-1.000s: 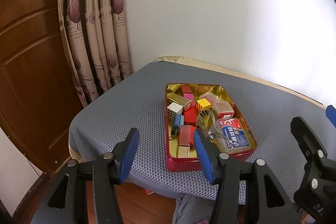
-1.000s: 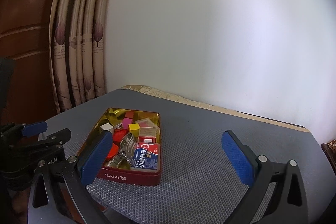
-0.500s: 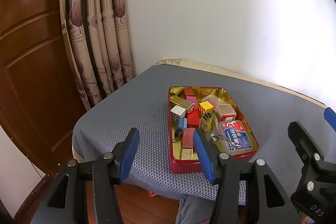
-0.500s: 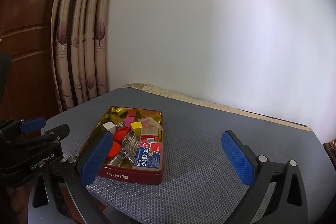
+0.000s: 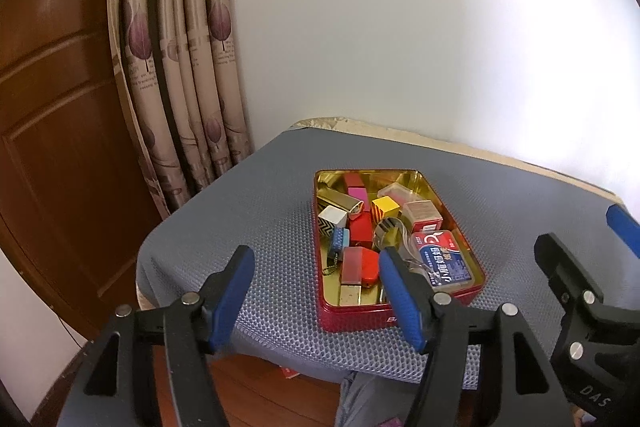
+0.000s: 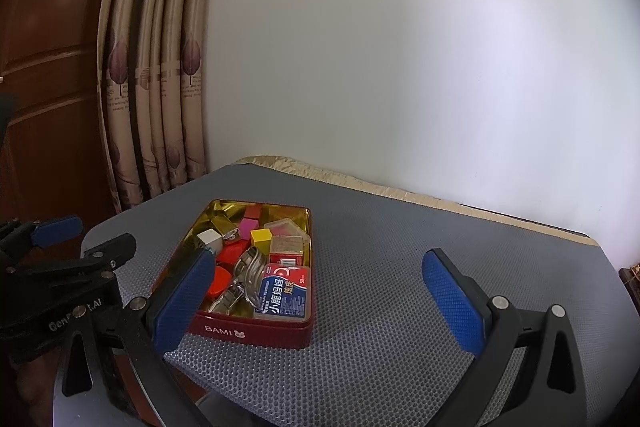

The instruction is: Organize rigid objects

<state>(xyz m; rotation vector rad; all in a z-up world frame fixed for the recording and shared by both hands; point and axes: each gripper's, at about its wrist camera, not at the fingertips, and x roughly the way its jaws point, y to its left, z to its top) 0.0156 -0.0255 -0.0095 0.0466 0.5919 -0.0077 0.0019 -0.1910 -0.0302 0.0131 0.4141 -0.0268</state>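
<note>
Two empty claws, left [image 5: 316,287] widening, right [image 6: 320,299] spread; grey mat [image 6: 400,267]; curtain [image 5: 180,67]; white wall [image 6: 400,67].

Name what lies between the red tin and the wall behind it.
Only bare grey mat, then the table's beige edge behind the red tin; right wrist view.

we see glossy red metal tin [image 6: 256,330], shiny gold inside; matt grey mesh-textured mat [image 6: 400,291]; polished brown wood door [image 5: 52,131]; printed cloth curtain [image 5: 180,75]; smooth matt white wall [image 6: 400,67].
</note>
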